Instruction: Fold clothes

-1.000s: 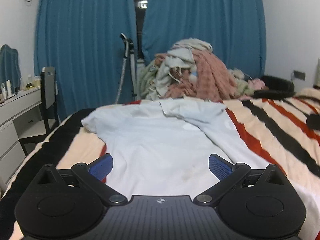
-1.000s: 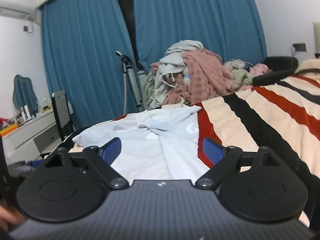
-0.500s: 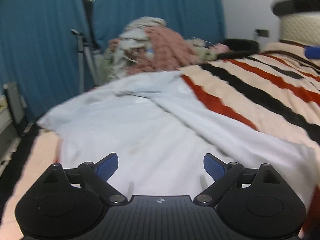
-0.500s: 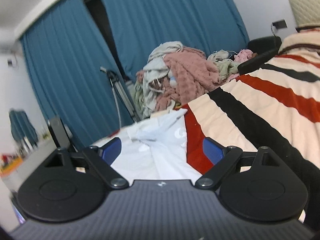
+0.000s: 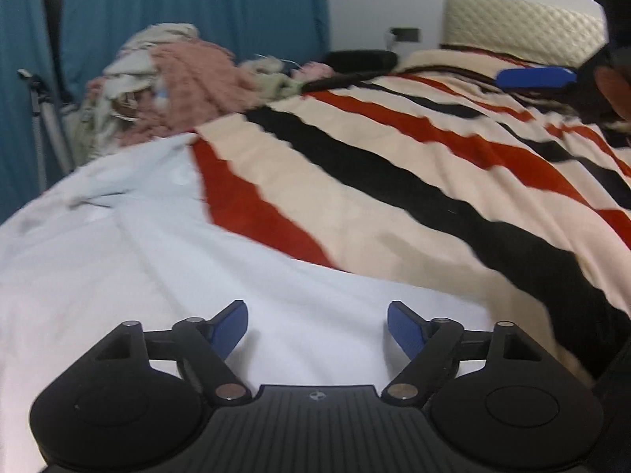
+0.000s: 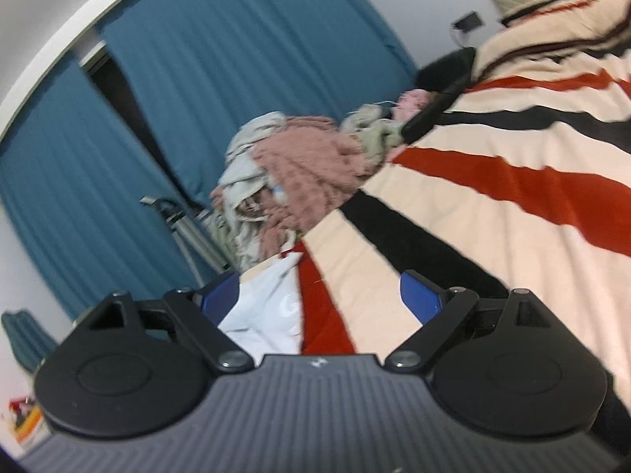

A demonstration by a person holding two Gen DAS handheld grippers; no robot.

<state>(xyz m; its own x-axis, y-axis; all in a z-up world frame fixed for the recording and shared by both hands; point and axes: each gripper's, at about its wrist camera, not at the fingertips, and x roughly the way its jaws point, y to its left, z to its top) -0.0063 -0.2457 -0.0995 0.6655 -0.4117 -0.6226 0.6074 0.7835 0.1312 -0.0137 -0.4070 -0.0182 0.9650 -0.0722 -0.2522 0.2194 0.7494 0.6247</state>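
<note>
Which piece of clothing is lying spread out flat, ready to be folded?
The pale blue shirt, spread flat on the striped blanket right before the left tool. The other clothes sit crumpled in a heap by the curtain.

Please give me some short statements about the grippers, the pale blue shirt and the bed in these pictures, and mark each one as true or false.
1. The left gripper is open above the pale blue shirt. True.
2. The right gripper is clamped on the shirt. False: its jaws are apart and hold nothing.
3. The shirt lies on a striped cream, red and black blanket. True.
4. The pile of pink and beige clothes sits between the left gripper's fingers. False: it lies far behind, near the blue curtains.
</note>
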